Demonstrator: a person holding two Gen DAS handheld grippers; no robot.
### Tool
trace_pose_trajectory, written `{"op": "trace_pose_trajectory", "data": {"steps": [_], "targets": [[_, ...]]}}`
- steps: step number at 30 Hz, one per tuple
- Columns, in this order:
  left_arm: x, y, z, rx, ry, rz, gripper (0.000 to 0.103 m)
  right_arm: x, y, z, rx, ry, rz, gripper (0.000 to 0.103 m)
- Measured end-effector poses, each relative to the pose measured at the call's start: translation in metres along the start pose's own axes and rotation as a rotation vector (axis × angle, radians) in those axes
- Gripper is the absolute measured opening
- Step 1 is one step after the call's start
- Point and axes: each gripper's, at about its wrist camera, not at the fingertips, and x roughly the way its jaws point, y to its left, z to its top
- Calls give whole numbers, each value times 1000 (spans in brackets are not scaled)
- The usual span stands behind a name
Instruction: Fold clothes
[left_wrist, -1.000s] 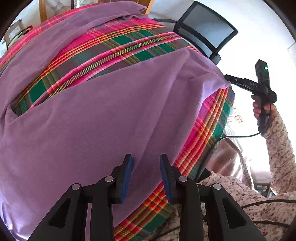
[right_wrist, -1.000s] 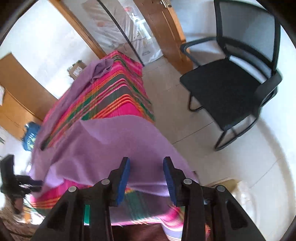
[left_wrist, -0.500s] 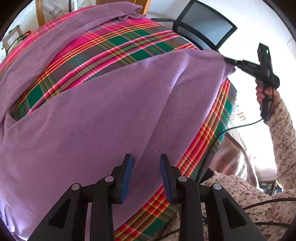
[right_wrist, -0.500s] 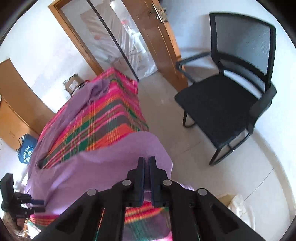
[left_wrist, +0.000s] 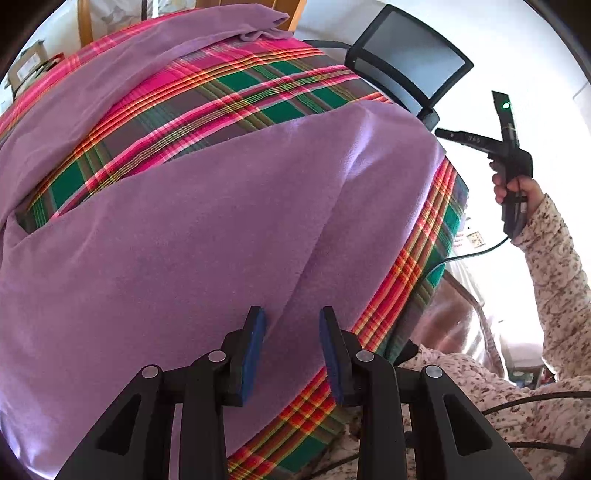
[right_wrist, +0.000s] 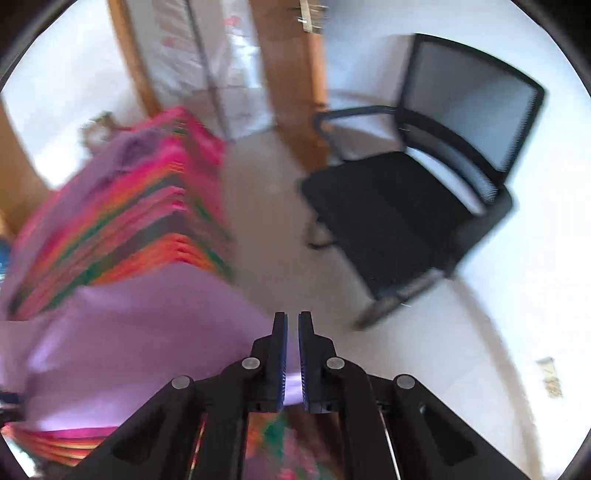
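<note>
A purple garment (left_wrist: 184, 240) lies spread over a table covered with a pink and green plaid cloth (left_wrist: 258, 85). My left gripper (left_wrist: 291, 332) hovers open just above the garment's near part, with nothing between its blue pads. My right gripper (left_wrist: 439, 132), held in a hand, sits just off the garment's far right corner, apart from it. In the blurred right wrist view the right gripper (right_wrist: 292, 317) shows a narrow gap; its jaws are opening with nothing gripped, and the garment (right_wrist: 129, 332) lies below and to the left.
A black mesh office chair (right_wrist: 406, 214) stands on the pale floor right of the table, with a wooden door (right_wrist: 288, 74) behind it. A person's floral sleeve (left_wrist: 554, 258) and cables are at the right. A second purple strip (left_wrist: 110, 74) runs along the table's far side.
Half a second ago the right gripper was shut on the garment's far right corner and lifting it. Now the corner lies back on the table and the gripper has drawn away rightward. The left gripper stayed put.
</note>
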Motion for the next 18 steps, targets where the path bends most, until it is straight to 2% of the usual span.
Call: {"op": "trace_pose_trajectory", "data": {"steps": [2, 3, 5, 9, 12, 18], "targets": [[-1, 1, -1, 3, -1, -10, 38, -2, -9, -4, 48, 7, 11, 8], [-2, 0, -1, 6, -1, -21, 43, -7, -9, -6, 63, -4, 45, 8], [-1, -1, -2, 4, -1, -31, 43, -15, -3, -8, 45, -30, 80, 9], [-2, -4, -6, -12, 1, -62, 43, -27, 33, -10, -56, -58, 177, 25], [-1, -6, -14, -23, 21, -91, 44, -29, 67, -17, -142, -60, 207, 26], [-28, 20, -32, -124, -61, -77, 44, -46, 133, -39, -357, -104, 233, 26]]}}
